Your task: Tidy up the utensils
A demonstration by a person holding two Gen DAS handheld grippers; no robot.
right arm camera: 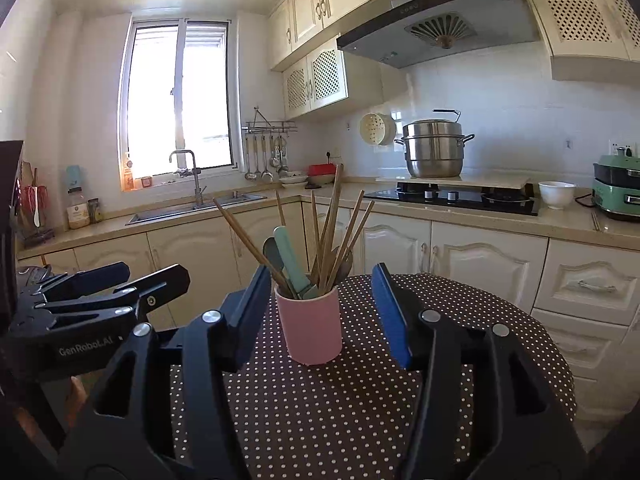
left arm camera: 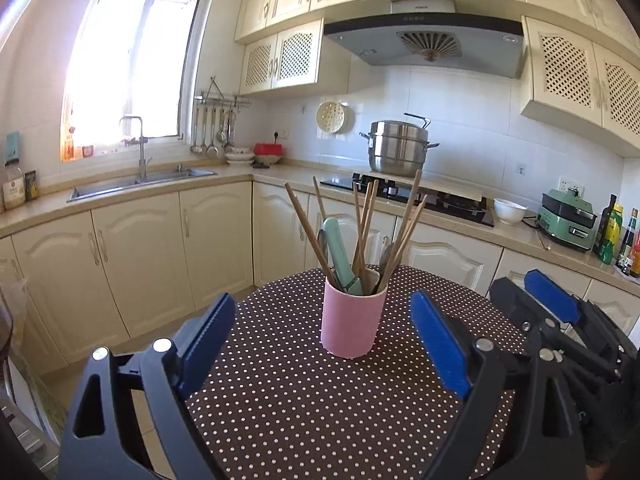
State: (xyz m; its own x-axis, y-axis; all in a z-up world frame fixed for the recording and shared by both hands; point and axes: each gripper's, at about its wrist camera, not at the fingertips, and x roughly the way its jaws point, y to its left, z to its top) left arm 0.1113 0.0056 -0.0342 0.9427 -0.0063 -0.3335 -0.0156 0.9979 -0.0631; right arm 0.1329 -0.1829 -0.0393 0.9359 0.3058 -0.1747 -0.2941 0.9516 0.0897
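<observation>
Your left tool point(right arm camera: 156, 280) read "GenRobot.AI". The pink cup point(left arm camera: 352, 320) on the bench point(left arm camera: 304, 400) held chopsticks point(left arm camera: 404, 232) and a mint-handled utensil point(left arm camera: 340, 256). Both your left tool and your right tool point(right arm camera: 320, 312) stood apart, empty, near the cup.

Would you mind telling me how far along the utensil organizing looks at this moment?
Done, apparently: the chopsticks, a mint-handled utensil and a spoon all stand in the pink cup on the dotted table. In hand: nothing; the left tongs and right tongs are both open, apart from the cup. Left: no loose utensils show on the table, so little seems to remain.
</observation>
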